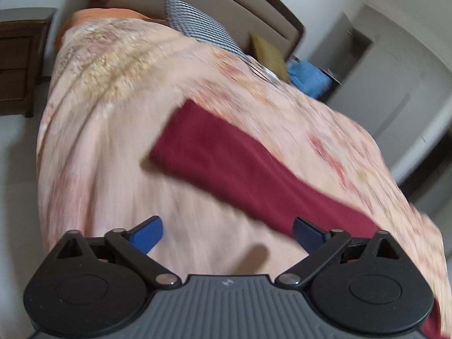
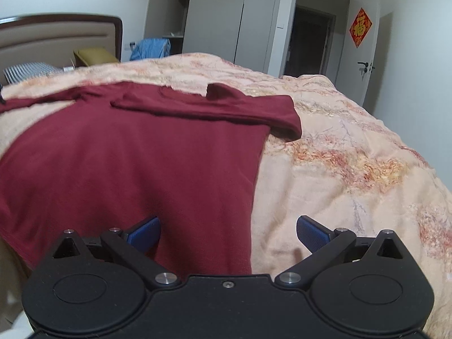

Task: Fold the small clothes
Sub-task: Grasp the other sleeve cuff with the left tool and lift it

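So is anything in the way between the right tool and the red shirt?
No, nothing visible. The right tool is open just above the red shirt, which lies on the bedspread; its side edge runs between the tool's fingers.

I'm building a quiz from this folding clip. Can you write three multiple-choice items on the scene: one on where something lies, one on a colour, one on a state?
1. Where does the shirt lie?
A. on the bedspread
B. on the floor
C. inside the wardrobe

2. What colour is the shirt?
A. sky blue
B. dark red
C. white

3. How does the right gripper stand?
A. shut on the shirt
B. shut on nothing
C. open, holding nothing

Answers:
1. A, since the right wrist view shows the shirt spread flat on the patterned bedspread, with one sleeve folded across its top.
2. B, as both views show it dark red against the peach cover.
3. C, because its blue pads sit wide apart above the shirt's edge, pressing on nothing.
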A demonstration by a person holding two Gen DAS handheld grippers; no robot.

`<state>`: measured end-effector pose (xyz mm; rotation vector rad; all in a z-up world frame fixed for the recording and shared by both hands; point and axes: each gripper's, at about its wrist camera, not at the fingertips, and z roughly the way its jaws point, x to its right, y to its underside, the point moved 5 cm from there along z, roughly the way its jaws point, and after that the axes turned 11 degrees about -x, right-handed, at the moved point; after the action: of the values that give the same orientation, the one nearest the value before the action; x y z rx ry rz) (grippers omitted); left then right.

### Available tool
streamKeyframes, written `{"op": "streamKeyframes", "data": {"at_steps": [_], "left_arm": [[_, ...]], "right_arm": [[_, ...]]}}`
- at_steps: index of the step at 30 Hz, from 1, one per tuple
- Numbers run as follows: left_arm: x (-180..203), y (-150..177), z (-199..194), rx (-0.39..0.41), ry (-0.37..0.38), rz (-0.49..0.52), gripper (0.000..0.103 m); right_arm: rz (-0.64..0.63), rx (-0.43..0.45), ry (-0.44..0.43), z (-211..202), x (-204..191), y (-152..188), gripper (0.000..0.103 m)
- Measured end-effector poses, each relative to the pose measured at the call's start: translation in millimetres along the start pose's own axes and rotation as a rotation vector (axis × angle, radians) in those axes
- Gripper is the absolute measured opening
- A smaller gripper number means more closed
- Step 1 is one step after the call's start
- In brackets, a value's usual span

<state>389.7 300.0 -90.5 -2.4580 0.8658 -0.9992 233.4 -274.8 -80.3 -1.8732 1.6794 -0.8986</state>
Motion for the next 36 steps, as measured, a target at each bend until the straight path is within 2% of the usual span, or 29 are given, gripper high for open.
{"op": "streamKeyframes", "data": {"at_steps": [3, 4, 5, 7, 8, 10, 13, 18, 21, 24, 28, 32, 36], "left_arm": [[-6.1, -21.2, 13.1, 0.045, -0.048, -0.065, 0.075], [-7.7, -26.9, 14.8, 0.065, -0.073, -0.074, 0.057], [-8.7, -31.6, 15.9, 0.081, -0.103, -0.078, 0.034], [-9.4, -41.0, 16.2, 0.113, -0.124, -0.085, 0.013], [-8.5, -46.1, 16.2, 0.124, -0.126, -0.083, 0.010], [-1.5, -55.3, 13.3, 0.149, -0.127, -0.054, 0.008], [24.2, -71.4, 0.8, 0.226, -0.122, 0.051, 0.007], [99.0, -87.4, -35.1, 0.350, -0.027, 0.268, 0.007], [155.7, -74.5, -58.3, 0.387, 0.050, 0.400, 0.007], [212.8, -49.2, -75.4, 0.382, 0.158, 0.515, 0.007], [284.2, -0.6, -86.2, 0.313, 0.299, 0.654, 0.007], [344.1, 62.8, -83.0, 0.216, 0.424, 0.787, 0.007], [382.7, 138.9, -64.3, 0.138, 0.488, 0.914, 0.007]], "right_arm": [[-0.018, 0.001, 0.004, 5.8, -2.5, -0.5, 0.102], [-0.023, 0.006, 0.005, 6.6, -2.9, -1.4, 0.102], [-0.028, 0.011, 0.007, 7.4, -3.3, -2.3, 0.102], [-0.036, 0.022, 0.009, 8.3, -3.8, -3.7, 0.102], [-0.038, 0.028, 0.009, 8.1, -4.2, -4.1, 0.102], [-0.042, 0.039, 0.008, 7.9, -4.0, -5.3, 0.102], [-0.045, 0.058, 0.009, 6.8, -2.0, -6.2, 0.102], [-0.021, 0.081, 0.009, 5.6, 5.0, -6.2, 0.102], [-0.001, 0.089, -0.002, 6.1, 9.1, -4.7, 0.102], [0.005, 0.097, -0.008, 5.5, 12.3, -3.3, 0.102], [0.014, 0.111, -0.003, 1.4, 18.8, -1.0, 0.102], [0.024, 0.114, 0.005, -0.7, 25.4, 3.0, 0.102], [0.031, 0.112, 0.004, -1.7, 30.3, 6.4, 0.102]]}}
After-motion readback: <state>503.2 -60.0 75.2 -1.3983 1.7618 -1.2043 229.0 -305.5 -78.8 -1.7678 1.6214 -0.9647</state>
